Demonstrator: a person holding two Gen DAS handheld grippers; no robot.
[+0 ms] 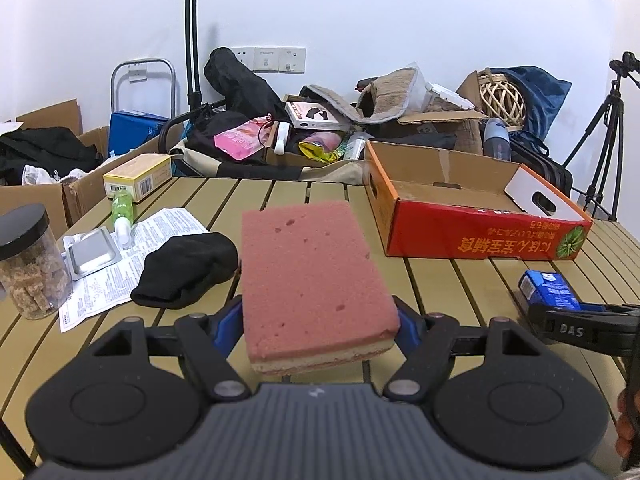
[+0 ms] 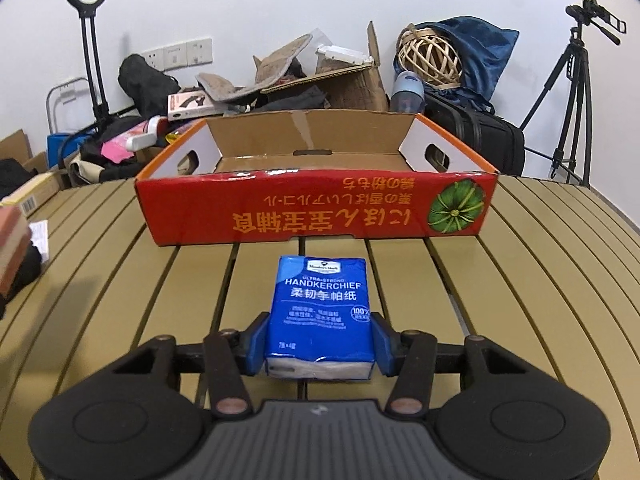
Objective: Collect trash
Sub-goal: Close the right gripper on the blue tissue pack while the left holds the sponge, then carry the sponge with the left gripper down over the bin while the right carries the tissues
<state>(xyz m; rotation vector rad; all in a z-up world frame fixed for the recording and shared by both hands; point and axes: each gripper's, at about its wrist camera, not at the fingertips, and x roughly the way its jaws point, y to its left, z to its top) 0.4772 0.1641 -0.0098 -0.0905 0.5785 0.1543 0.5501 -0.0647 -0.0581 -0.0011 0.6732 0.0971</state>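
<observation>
My left gripper (image 1: 320, 320) is shut on a pink sponge (image 1: 312, 276) and holds it above the slatted table (image 1: 460, 280). My right gripper (image 2: 320, 340) is shut on a blue handkerchief tissue pack (image 2: 320, 312), low over the table (image 2: 520, 280); the pack also shows in the left wrist view (image 1: 548, 288). A red open cardboard box (image 2: 316, 208) lies just beyond the pack; its inside looks empty. In the left wrist view the box (image 1: 480, 232) is to the right. A black cloth (image 1: 188, 268), a printed leaflet (image 1: 100, 284), a blister pack (image 1: 90, 252) and a green tube (image 1: 122, 212) lie left.
A jar of brown cubes (image 1: 28, 268) stands at the left edge, a yellow carton (image 1: 138, 178) behind it. Beyond the table's far edge are boxes, bags, a trolley handle (image 1: 192, 40) and a tripod (image 2: 572, 100). The sponge shows at the right wrist view's left edge (image 2: 14, 248).
</observation>
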